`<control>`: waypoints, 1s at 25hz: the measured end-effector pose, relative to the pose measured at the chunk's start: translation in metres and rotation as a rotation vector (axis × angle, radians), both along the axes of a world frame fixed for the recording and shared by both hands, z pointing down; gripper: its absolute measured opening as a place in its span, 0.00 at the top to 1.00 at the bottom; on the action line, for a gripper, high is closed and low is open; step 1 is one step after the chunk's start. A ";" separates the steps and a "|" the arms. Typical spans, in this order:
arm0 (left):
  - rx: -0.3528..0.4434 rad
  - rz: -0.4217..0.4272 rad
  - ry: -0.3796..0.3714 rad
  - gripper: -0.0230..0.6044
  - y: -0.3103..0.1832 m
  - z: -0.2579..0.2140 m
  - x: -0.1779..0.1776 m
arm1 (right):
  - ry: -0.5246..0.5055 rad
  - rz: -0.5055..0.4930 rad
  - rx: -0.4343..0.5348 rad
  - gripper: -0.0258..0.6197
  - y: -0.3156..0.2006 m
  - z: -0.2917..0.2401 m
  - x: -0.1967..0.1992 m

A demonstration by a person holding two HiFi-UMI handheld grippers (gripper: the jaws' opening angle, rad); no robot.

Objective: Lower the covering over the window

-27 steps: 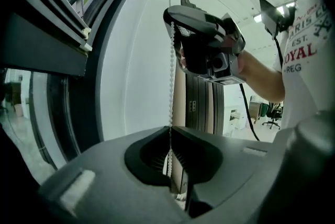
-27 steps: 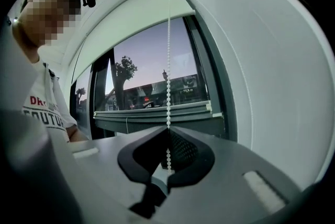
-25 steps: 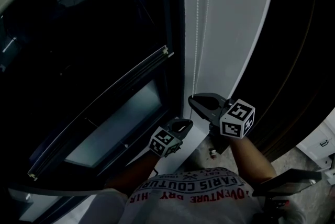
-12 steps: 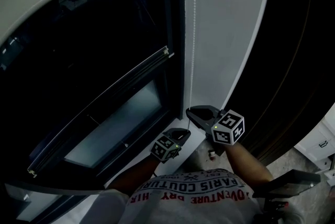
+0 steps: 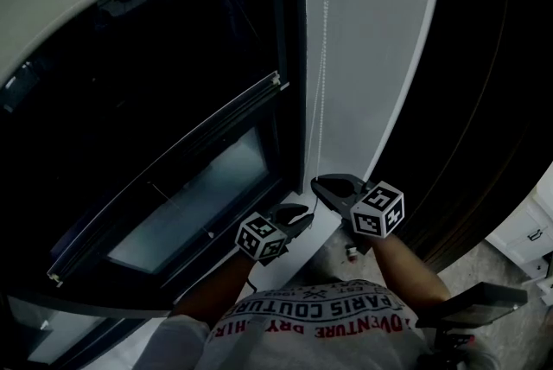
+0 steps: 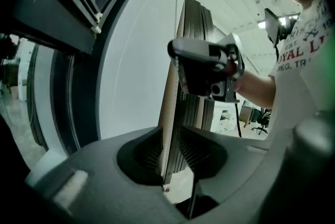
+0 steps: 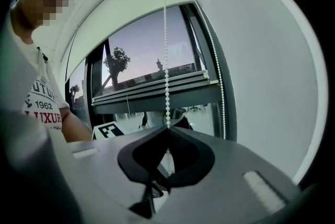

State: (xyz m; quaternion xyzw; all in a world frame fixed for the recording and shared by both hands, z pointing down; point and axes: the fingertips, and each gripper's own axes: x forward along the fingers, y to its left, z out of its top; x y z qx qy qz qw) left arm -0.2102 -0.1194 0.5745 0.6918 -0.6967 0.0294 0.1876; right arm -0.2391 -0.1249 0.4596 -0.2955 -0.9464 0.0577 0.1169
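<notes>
The bead chain (image 7: 166, 60) is pinched by the right gripper (image 7: 166, 131) fingers, and its long axis runs vertically above them. The left gripper (image 5: 296, 213) fingers have just been opened and are held spread and empty, just left of the chain.

The right claw (image 7: 167, 131) has its jaws pinched together on the bead chain (image 7: 166, 60), which rises straight to the pale blind (image 7: 125, 3). A second strand (image 7: 217, 76) seems to hang free beside the window frame (image 7: 200, 34).
</notes>
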 end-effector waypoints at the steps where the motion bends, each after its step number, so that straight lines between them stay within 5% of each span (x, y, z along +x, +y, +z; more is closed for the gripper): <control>1: 0.015 0.010 -0.005 0.81 0.002 -0.012 0.000 | -0.001 0.004 -0.001 0.95 -0.001 0.000 0.001; 18: 0.450 0.031 -0.071 0.80 -0.002 -0.281 -0.031 | -0.005 -0.008 -0.042 0.95 0.009 -0.004 0.020; 25: 0.480 0.069 -0.085 0.78 -0.021 -0.320 -0.026 | -0.012 -0.038 -0.051 0.95 0.016 -0.006 0.024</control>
